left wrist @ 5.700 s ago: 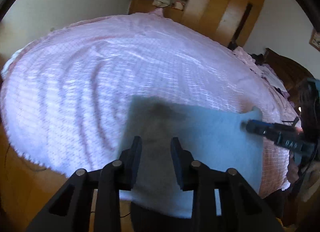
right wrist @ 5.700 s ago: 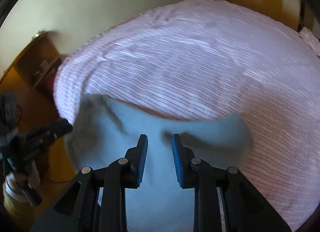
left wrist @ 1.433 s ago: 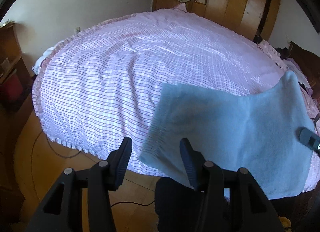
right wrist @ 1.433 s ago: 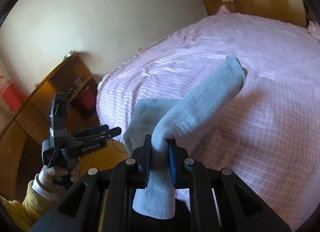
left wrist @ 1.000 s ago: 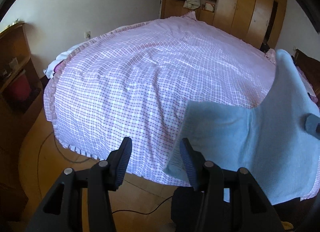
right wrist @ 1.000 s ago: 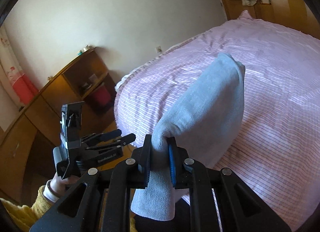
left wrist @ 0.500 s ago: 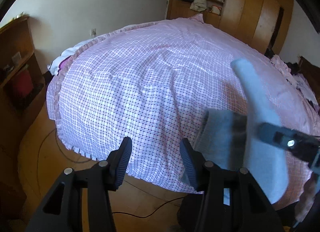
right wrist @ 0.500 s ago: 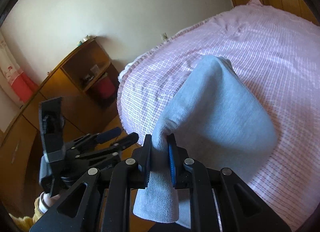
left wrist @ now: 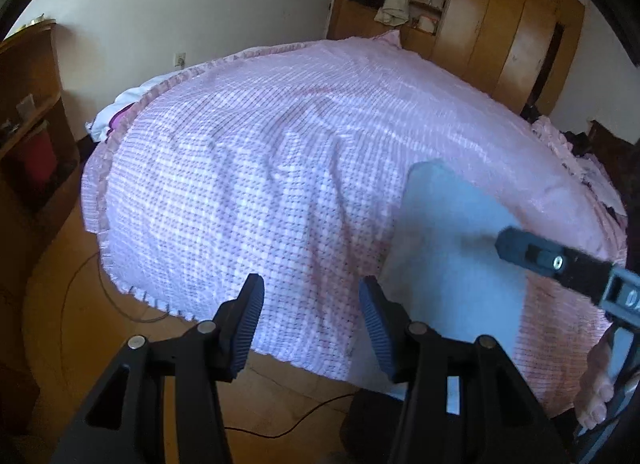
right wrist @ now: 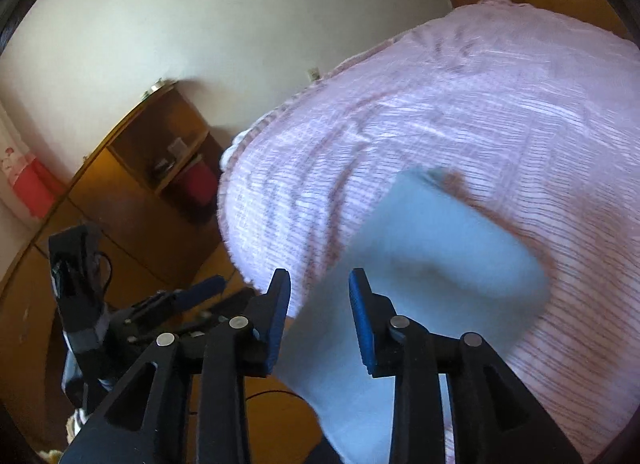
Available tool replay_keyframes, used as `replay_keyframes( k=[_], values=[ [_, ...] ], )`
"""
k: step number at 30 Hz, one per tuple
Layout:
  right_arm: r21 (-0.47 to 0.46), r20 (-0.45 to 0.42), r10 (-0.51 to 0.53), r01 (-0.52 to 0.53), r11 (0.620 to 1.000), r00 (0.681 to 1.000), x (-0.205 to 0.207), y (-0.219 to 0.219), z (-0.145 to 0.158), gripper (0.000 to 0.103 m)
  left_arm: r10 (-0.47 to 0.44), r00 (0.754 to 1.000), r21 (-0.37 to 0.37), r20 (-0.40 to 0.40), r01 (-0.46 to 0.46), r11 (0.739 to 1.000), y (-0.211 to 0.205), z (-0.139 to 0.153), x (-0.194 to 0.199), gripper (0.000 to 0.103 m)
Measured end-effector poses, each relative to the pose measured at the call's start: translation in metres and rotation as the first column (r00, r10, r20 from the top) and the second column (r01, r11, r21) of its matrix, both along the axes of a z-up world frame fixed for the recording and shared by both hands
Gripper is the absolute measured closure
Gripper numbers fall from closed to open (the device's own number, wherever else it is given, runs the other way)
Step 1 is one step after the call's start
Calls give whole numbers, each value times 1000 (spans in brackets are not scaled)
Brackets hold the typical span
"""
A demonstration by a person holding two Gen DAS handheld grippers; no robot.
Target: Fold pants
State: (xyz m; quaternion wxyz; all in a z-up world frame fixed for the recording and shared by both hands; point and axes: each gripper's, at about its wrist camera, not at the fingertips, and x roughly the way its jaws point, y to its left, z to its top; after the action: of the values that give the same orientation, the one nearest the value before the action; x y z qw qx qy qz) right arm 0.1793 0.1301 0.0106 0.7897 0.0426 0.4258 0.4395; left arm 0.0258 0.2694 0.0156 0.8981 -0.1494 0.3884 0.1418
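The light blue pants (left wrist: pixel 448 248) lie folded over near the front edge of the pink checked bed (left wrist: pixel 260 184), one end hanging off it. My left gripper (left wrist: pixel 310 304) is open and holds nothing; it hovers over the bed edge, just left of the pants. The right gripper's arm (left wrist: pixel 560 264) reaches in over them from the right. In the right wrist view my right gripper (right wrist: pixel 319 292) is opening. The blurred pants (right wrist: pixel 432 264) show below and beyond its jaws, and the pads no longer pinch the cloth. The left gripper (right wrist: pixel 180 300) is at lower left.
A wooden shelf unit (left wrist: pixel 28 124) stands to the left of the bed, and wardrobes (left wrist: pixel 480 24) with hanging clothes line the far wall. A cable (left wrist: pixel 132 312) runs across the wooden floor by the bed's edge. Loose clothes (left wrist: pixel 580 168) lie at the far right.
The right gripper carried the raised fold down, then its jaws parted and let go; the pants dropped flat on the bed. The left gripper stayed open and barely moved.
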Motion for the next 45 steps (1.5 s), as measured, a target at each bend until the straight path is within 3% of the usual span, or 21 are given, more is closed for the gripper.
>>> replay_keyframes(
  k=[2, 5, 9, 15, 23, 29, 33, 37, 42, 45],
  values=[
    [-12, -8, -47, 47, 999, 999, 1, -19, -3, 75, -26, 1000, -23, 17, 26, 999, -3, 2, 3, 51],
    [-29, 4, -109, 109, 994, 994, 1, -42, -6, 63, -79, 996, -74, 30, 81, 994, -9, 1, 13, 50],
    [-38, -46, -207, 206, 978, 977, 1, -76, -26, 50, -144, 989, -48, 28, 146, 988, -21, -2, 26, 50],
    [-5, -226, -173, 176, 984, 959, 5, -82, -62, 50, -231, 973, -91, 20, 232, 968, -27, -15, 43, 50],
    [0, -233, -120, 124, 992, 965, 4, -63, -79, 50, -281, 959, -172, -25, 273, 947, -15, -43, 71, 49],
    [-8, -236, -97, 98, 995, 967, 9, -36, -91, 50, -307, 952, -288, 14, 298, 910, 1, -60, 79, 49],
    [-13, -210, -95, 95, 995, 973, 12, -21, -94, 49, -331, 943, -308, 20, 321, 896, 5, -66, 83, 44],
    [-16, -195, -101, 100, 995, 976, 14, -15, -95, 48, -360, 932, -425, 36, 341, 839, 5, -79, 82, 44],
    [-8, -165, -75, 74, 997, 983, 11, -4, -83, 71, -352, 934, -413, 68, 347, 842, 2, -79, 75, 50],
    [30, -169, -50, 55, 998, 984, 8, -4, -72, 79, -336, 938, -431, 87, 340, 836, 4, -74, 64, 55]
  ],
)
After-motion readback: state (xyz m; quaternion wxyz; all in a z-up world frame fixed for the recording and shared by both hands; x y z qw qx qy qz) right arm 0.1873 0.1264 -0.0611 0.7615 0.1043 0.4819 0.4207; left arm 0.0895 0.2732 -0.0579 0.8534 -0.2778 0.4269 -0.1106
